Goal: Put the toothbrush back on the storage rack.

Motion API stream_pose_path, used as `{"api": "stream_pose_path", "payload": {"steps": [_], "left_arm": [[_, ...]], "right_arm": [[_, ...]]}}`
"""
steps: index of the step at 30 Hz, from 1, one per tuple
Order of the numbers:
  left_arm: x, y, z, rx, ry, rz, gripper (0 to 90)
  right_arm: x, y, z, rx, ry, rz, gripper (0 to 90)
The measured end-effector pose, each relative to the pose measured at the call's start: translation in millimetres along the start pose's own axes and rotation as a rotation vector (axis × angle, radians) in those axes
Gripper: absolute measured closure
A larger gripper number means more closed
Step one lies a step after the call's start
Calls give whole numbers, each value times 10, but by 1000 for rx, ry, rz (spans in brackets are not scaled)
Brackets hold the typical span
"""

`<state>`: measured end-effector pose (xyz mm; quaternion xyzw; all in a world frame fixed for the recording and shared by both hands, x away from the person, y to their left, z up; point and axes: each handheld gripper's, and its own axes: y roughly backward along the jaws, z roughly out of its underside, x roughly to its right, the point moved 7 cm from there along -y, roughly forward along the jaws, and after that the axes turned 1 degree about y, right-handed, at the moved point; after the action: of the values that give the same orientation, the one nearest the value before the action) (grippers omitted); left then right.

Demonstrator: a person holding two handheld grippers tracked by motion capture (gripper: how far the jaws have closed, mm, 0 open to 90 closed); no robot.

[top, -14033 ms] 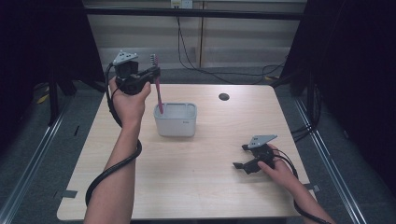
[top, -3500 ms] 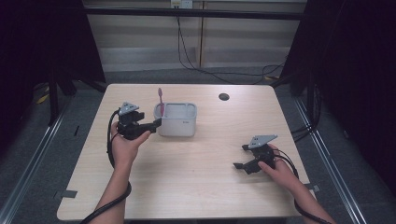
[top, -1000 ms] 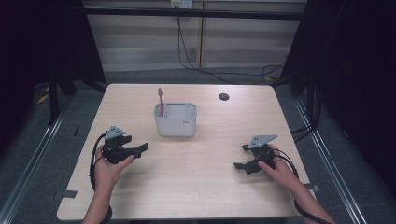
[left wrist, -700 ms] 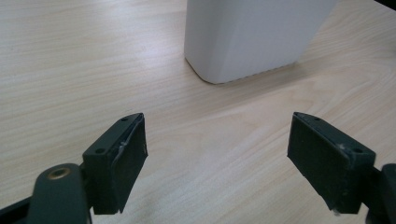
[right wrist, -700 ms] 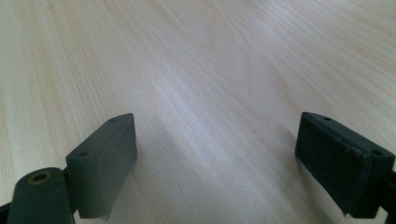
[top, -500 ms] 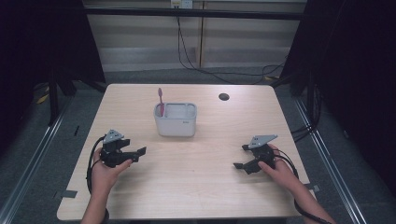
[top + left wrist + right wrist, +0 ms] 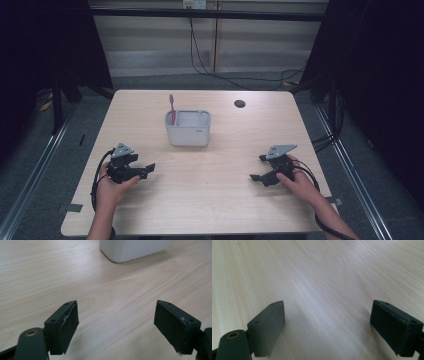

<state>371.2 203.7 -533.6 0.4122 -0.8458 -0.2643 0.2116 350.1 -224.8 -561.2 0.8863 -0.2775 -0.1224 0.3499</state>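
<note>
A pink toothbrush (image 7: 171, 108) stands upright in the left end of a pale grey holder (image 7: 188, 129) at the table's middle back. My left gripper (image 7: 146, 169) rests low on the table at the front left, open and empty, its jaws pointing right. In the left gripper view the holder's white corner (image 7: 132, 250) lies ahead of the open left gripper (image 7: 115, 322). My right gripper (image 7: 257, 168) rests at the front right, open and empty, jaws pointing left. The right gripper view has the open right gripper (image 7: 327, 326) over bare wood.
The light wooden table (image 7: 210, 200) has a dark round hole (image 7: 239, 103) at the back right. Black curtains stand on both sides and cables hang behind the table. A rail runs along the floor on each side.
My left gripper let go of the toothbrush in the holder, came down and back to the front left of the table, and settled there. The right gripper has not moved.
</note>
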Motion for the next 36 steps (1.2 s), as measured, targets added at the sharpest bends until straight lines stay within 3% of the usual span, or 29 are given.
{"api": "stream_pose_path", "payload": {"steps": [18,36], "left_arm": [[-67,-25,145,-65,-72,-36,189],[-78,-48,201,-85,-87,-40,172]], "right_arm": [[0,0,0,0,0,0,124],[-2,0,0,1,-1,0,124]]}}
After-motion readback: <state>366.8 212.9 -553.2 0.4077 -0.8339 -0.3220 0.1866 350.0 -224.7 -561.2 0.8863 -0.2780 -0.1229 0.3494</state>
